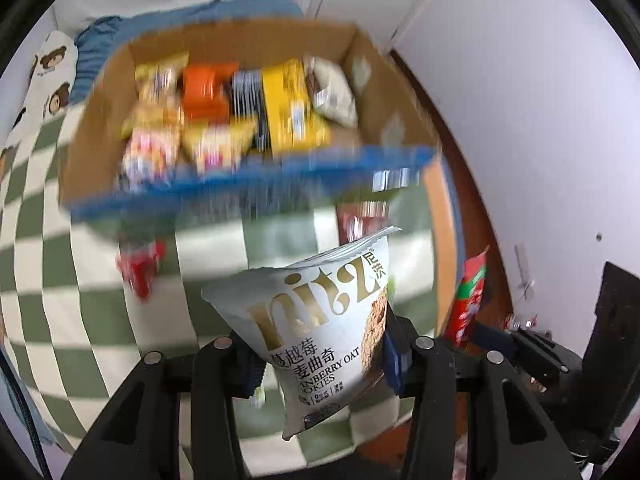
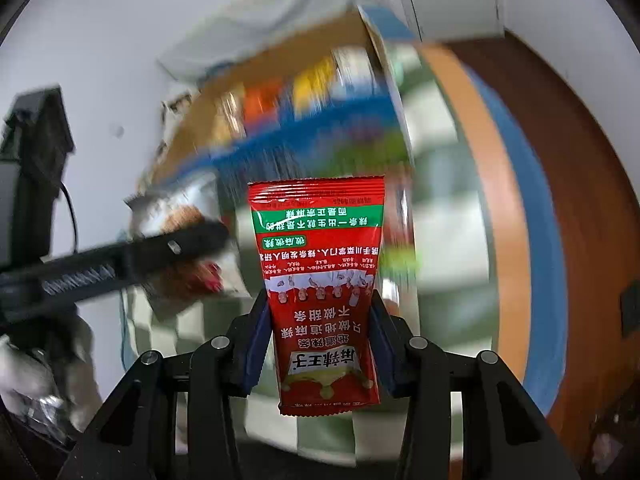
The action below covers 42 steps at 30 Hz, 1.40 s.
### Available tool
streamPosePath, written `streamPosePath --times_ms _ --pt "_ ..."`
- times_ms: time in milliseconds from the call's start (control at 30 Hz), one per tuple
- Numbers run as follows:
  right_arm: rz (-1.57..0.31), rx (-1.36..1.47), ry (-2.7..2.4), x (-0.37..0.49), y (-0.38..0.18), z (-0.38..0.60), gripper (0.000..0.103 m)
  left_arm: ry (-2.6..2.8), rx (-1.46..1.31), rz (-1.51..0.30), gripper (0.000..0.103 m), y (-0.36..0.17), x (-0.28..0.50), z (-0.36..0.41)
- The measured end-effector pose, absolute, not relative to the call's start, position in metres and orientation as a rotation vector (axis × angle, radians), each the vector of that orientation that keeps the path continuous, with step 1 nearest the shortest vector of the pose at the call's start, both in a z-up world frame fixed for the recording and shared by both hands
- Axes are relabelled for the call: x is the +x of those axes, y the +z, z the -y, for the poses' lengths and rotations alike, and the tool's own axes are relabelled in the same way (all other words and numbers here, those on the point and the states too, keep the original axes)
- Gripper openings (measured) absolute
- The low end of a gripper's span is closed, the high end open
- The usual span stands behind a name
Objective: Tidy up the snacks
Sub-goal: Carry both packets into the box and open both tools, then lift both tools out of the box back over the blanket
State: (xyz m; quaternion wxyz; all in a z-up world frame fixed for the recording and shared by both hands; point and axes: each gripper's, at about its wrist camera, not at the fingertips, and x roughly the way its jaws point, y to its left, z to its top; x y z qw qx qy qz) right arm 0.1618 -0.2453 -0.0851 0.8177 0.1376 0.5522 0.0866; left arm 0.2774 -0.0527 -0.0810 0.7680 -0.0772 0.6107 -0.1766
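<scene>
Silver-white foil identifies the cookie bag (image 1: 320, 332), which is clamped between the blue pads of the left gripper (image 1: 320, 364); the jaws stand narrow and press on the bag's lower half, and the bag leans to the right with its top seam uppermost. The red packet (image 2: 320, 280) is clamped in the same way by the right gripper (image 2: 320, 344), jaws narrow, pads against both side edges of its lower half, printed text inverted in the right wrist view. Both items are held clear of the checked cloth (image 1: 48, 260), in green and white, which covers the table. Beyond the cookie bag stands an open cardboard box (image 1: 100, 128) with a blue front edge. The box is blurred. It contains snack packs packed side by side: an orange pack (image 1: 206, 92), a yellow pack (image 1: 290, 104), a pale pack (image 1: 334, 92) at the right end, and several pink-and-yellow packs at the left. In front of the box, a second red pack (image 1: 140, 270) lies on the cloth, well apart from the cookie bag. In the right wrist view the left gripper's arm crosses at the left with the cookie bag beside it. A wooden floor (image 2: 580, 200) lies past the table's edge.
</scene>
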Motion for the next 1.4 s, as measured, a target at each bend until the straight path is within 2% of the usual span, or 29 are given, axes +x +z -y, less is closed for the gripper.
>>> streamPosePath --times_ms 133,333,533,700,800,867,900,933,1167,1400 --pt "-1.055 0.245 0.166 0.227 -0.043 0.244 0.048 -0.357 -0.196 -1.304 0.043 -0.078 0.336 0.061" --pt "-1.031 0.204 0.117 0.318 -0.031 0.226 0.048 -0.292 -0.26 -1.381 0.043 -0.101 0.426 0.056" --pt "-1.125 0.195 0.091 0.366 -0.061 0.228 0.048 -0.268 -0.345 -1.499 0.043 -0.138 0.465 0.053" --pt "-1.217 0.192 0.09 0.386 -0.109 0.217 0.049 -0.283 -0.383 -1.595 0.044 -0.174 0.467 0.058" --pt "-1.281 0.191 0.084 0.385 -0.126 0.216 0.058 -0.276 -0.402 -1.622 0.045 -0.186 0.463 0.058" --pt "-1.307 0.178 0.072 0.386 -0.133 0.216 0.075 -0.27 -0.403 -1.624 0.057 -0.191 0.462 0.058" --pt "-1.312 0.176 0.075 0.387 -0.134 0.216 0.075 -0.272 -0.397 -1.62 0.078 -0.193 0.463 0.059" --pt "-1.318 0.173 0.078 0.384 -0.135 0.215 0.078 -0.27 -0.389 -1.614 0.09 -0.193 0.464 0.059" --pt "-1.334 0.123 0.062 0.384 -0.135 0.204 0.097 -0.249 -0.34 -1.562 0.09 -0.184 0.468 0.055" --pt "-1.321 0.091 0.018 0.382 -0.129 0.202 0.098 -0.199 -0.248 -1.474 0.09 -0.161 0.457 0.037"
